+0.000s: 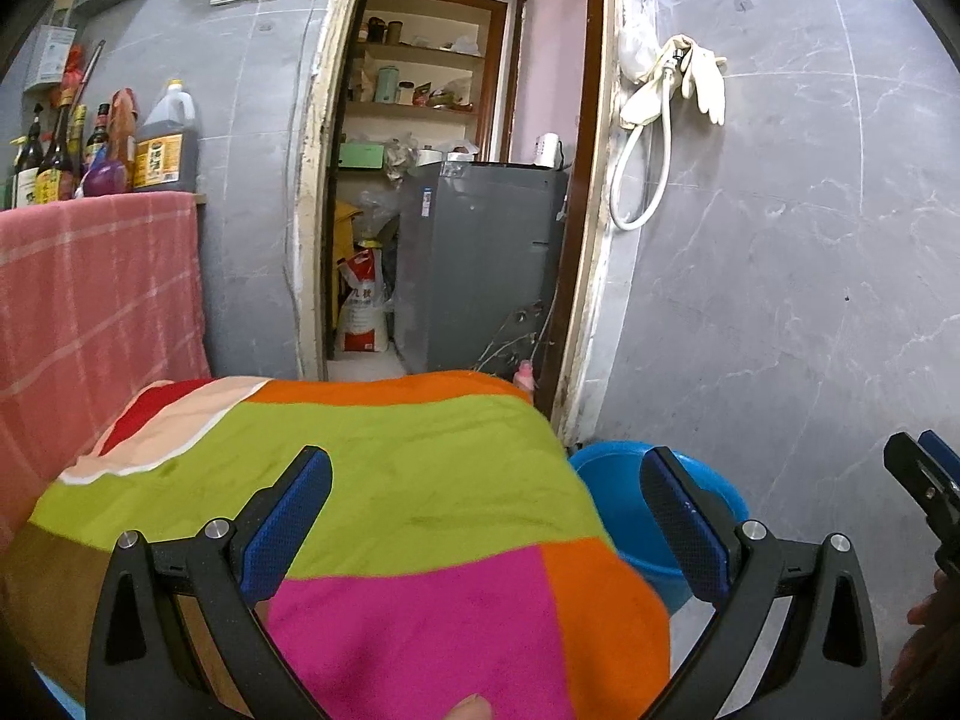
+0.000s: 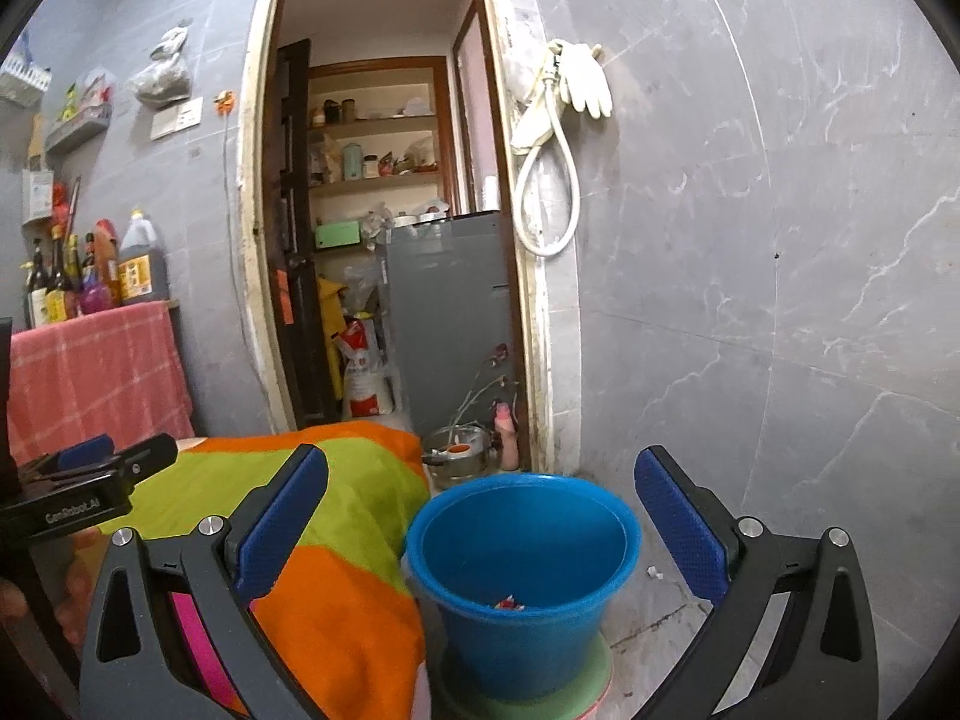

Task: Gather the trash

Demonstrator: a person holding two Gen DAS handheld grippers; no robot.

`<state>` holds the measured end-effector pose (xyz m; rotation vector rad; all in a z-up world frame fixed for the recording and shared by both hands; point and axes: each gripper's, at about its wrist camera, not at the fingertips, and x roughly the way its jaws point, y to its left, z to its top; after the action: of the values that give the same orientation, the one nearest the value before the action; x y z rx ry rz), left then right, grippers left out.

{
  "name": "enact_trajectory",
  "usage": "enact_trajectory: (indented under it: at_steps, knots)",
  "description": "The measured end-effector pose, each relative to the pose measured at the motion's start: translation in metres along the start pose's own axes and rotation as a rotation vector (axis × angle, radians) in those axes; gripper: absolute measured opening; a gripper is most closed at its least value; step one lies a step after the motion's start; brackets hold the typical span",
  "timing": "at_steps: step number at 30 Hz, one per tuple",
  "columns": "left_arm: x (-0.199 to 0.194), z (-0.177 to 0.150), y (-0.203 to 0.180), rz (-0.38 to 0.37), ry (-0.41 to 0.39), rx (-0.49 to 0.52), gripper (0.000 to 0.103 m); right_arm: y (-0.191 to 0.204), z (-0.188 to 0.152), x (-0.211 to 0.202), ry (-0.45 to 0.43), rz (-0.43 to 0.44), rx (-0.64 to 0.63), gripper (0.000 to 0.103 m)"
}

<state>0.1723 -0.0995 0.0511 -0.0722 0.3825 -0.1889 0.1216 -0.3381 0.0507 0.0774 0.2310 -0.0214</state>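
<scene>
A blue plastic bucket [image 2: 522, 570] stands on the floor on a green lid, right of a table covered by a patchwork cloth [image 1: 390, 510]. A small red-and-white scrap [image 2: 510, 603] lies at the bucket's bottom. My right gripper [image 2: 480, 528] is open and empty, held above and in front of the bucket. My left gripper [image 1: 486, 522] is open and empty over the cloth, with the bucket [image 1: 612, 480] partly hidden behind the cloth and its right finger. The left gripper also shows at the left of the right wrist view [image 2: 114, 456].
An open doorway [image 2: 384, 228] leads to a pantry with shelves, a grey cabinet and a rice sack. A metal pot [image 2: 456, 456] sits by the door frame. Bottles [image 1: 90, 150] stand above a pink towel at left. Gloves and a hose [image 2: 564, 120] hang on the grey tiled wall.
</scene>
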Motion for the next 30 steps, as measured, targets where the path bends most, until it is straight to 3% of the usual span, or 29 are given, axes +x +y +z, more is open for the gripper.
enact_trajectory:
  at_steps: [13, 30]
  knots:
    - [-0.048, -0.032, 0.01, 0.012, -0.009, 0.039, 0.101, 0.02, -0.021, -0.041, 0.004, -0.006, -0.009, 0.103]
    - [-0.075, -0.073, 0.024, 0.049, 0.014, 0.019, 0.101, 0.034, -0.051, -0.072, 0.011, -0.018, -0.033, 0.103]
